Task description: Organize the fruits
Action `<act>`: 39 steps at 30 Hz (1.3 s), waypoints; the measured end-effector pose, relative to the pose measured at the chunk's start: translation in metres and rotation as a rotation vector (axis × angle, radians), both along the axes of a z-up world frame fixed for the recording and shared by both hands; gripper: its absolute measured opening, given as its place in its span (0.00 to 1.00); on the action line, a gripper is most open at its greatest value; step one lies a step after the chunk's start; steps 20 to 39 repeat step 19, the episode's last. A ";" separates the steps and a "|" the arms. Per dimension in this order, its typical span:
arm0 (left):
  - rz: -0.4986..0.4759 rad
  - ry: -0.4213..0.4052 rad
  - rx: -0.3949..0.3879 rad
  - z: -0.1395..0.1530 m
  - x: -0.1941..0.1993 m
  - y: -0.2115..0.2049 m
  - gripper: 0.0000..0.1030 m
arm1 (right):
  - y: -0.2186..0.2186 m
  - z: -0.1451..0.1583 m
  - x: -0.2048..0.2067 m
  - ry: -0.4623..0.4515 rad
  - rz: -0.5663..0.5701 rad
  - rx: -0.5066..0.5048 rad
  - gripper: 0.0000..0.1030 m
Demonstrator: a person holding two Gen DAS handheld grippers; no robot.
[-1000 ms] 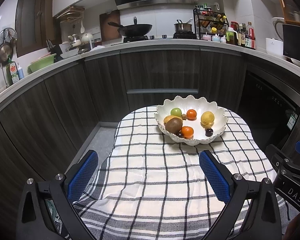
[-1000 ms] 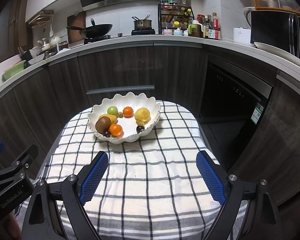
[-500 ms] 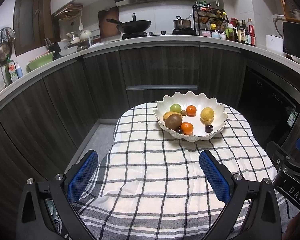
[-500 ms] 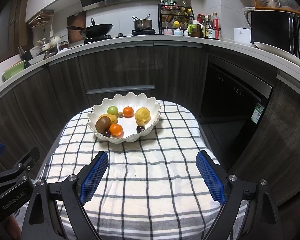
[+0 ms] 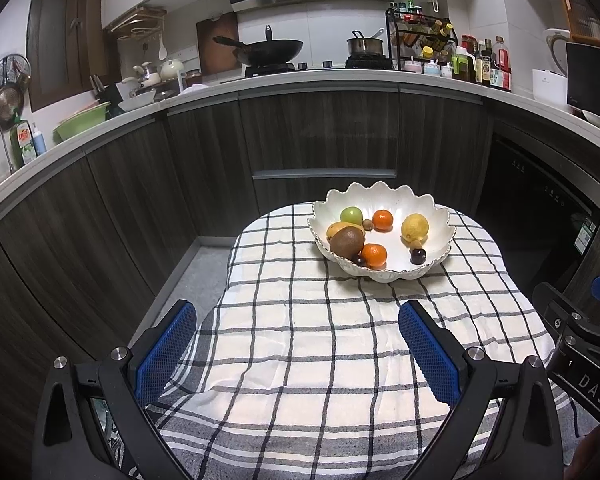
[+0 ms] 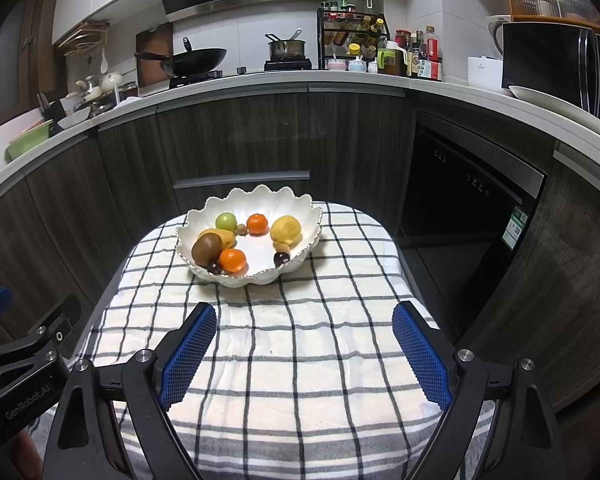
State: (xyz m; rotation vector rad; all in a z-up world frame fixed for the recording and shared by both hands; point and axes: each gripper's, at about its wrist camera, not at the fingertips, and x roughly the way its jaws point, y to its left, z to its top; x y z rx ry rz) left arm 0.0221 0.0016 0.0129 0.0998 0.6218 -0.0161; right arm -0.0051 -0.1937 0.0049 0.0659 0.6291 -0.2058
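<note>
A white scalloped bowl (image 5: pixel 436 216) (image 6: pixel 304 208) stands at the far end of a checked cloth (image 5: pixel 300 340) (image 6: pixel 300 360). It holds a kiwi (image 5: pixel 347 241) (image 6: pixel 206 249), two oranges (image 5: pixel 374 255) (image 6: pixel 233 260), a lemon (image 5: pixel 415 227) (image 6: pixel 285 230), a green fruit (image 5: pixel 351 215) (image 6: pixel 225 221), a yellow fruit and small dark fruits. My left gripper (image 5: pixel 298 316) and right gripper (image 6: pixel 304 316) are both open and empty, held above the near part of the cloth, well short of the bowl.
Dark wood cabinets (image 5: pixel 320 136) curve behind the table under a white counter with a wok (image 5: pixel 272 50), a pot (image 5: pixel 364 46) and bottles (image 5: pixel 484 64). A black dishwasher front (image 6: pixel 460 200) stands to the right. Grey floor (image 5: pixel 188 272) lies left of the table.
The left gripper has tilted or risen slightly, so the bowl sits a little higher in its view. The right gripper has barely moved. Both stay open.
</note>
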 end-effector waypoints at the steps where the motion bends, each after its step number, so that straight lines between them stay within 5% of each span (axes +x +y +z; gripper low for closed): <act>1: 0.000 0.000 0.000 0.000 0.000 0.000 1.00 | 0.000 0.000 0.000 0.000 0.000 -0.001 0.88; 39: -0.015 0.009 0.001 -0.002 0.001 -0.001 1.00 | 0.002 -0.003 0.001 0.010 0.002 0.001 0.88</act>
